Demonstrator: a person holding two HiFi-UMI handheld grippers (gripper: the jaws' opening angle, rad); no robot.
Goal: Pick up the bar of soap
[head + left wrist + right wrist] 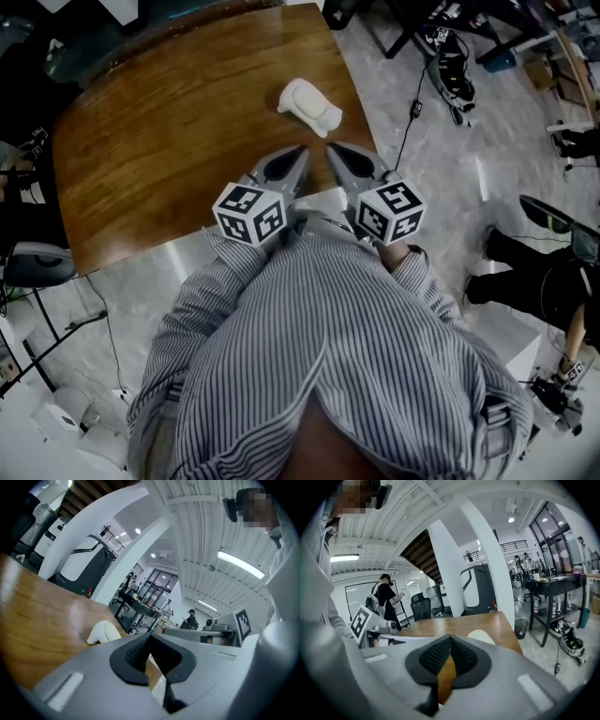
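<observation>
The bar of soap [309, 105] lies untouched on the far right of the wooden table [159, 122], just beyond both grippers, so this looks like the approach step. The left gripper [294, 156] and right gripper [337, 156] hover side by side, jaws pressed together on nothing. Next, one must spread its jaws and straddle the soap.

Bar of soap [309, 105] lying on the worktop [169, 122], left hand-held gripper [299, 152] and right hand-held gripper [334, 151] hovering side by side before it.
</observation>
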